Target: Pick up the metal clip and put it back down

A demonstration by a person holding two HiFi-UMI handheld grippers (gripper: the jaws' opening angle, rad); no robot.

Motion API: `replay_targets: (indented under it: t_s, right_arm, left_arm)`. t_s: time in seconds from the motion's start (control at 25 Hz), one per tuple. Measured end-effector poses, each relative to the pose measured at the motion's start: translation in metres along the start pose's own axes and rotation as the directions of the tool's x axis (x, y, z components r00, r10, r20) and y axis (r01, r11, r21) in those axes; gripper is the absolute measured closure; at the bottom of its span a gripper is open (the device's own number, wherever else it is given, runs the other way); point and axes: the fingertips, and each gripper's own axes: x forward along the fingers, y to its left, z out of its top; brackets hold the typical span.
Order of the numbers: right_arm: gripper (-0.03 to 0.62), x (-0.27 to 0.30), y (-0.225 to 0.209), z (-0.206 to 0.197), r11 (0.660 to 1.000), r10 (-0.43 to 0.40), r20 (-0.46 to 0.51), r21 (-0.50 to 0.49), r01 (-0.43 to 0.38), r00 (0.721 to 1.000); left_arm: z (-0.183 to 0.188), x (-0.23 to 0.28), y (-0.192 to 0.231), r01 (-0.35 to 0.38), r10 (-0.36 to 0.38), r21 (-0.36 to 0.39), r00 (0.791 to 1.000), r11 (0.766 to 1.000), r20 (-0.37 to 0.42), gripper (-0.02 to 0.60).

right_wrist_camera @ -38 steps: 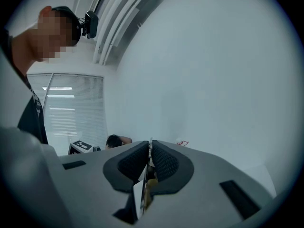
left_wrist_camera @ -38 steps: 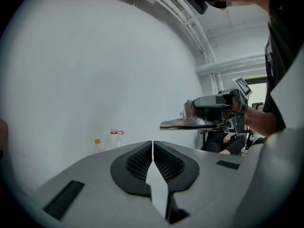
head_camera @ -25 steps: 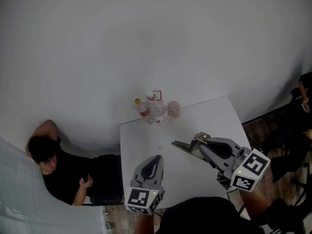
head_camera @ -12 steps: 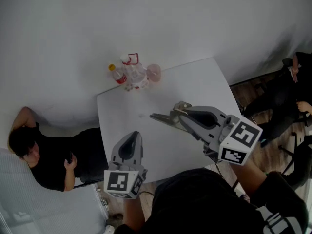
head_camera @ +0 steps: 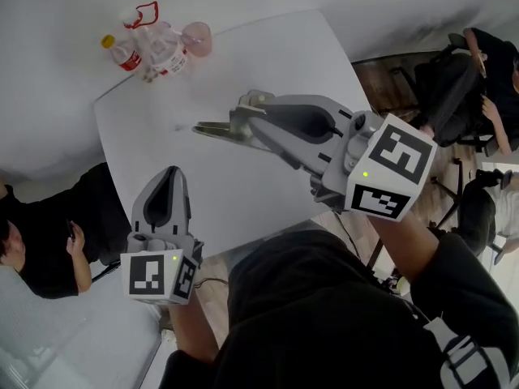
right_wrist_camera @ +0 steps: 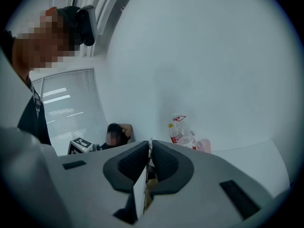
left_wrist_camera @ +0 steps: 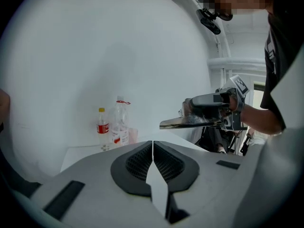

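The right tongs [head_camera: 247, 124] have seemingly carried the metal clip [head_camera: 212, 128] higher above the table [head_camera: 268, 55]

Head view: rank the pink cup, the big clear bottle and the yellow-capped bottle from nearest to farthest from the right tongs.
1. Pink cup, rightmost of the group.
2. Big clear bottle, middle.
3. Yellow-capped bottle, leftmost.

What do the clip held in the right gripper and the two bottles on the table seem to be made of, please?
The metal clip looks like bare polished metal, perhaps steel: silvery, with a bright sheen along its flat blade. The bottles seem to be clear plastic: see-through bodies with printed labels.
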Motion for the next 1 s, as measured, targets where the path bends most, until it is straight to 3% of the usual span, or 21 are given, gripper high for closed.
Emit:
replay_targets:
  t_s: [0.52,1.0]
  right_arm:
    - [0.556,0.006,-0.016,-0.025,0.999,0.001,-0.049,0.038,0.001,0.999]
    - [0.556,0.014,-0.029,-0.058,0.990,0.018,-0.109,0.142,-0.002,0.994]
  left_arm:
    - [-0.025,0.014,-0.007,0.025,-0.027,-0.024,0.997,0.999,-0.070,0.558]
    - [-0.050,0.024,-0.005,0.012,-0.023,-0.075,0.988,0.997,-0.152,0.558]
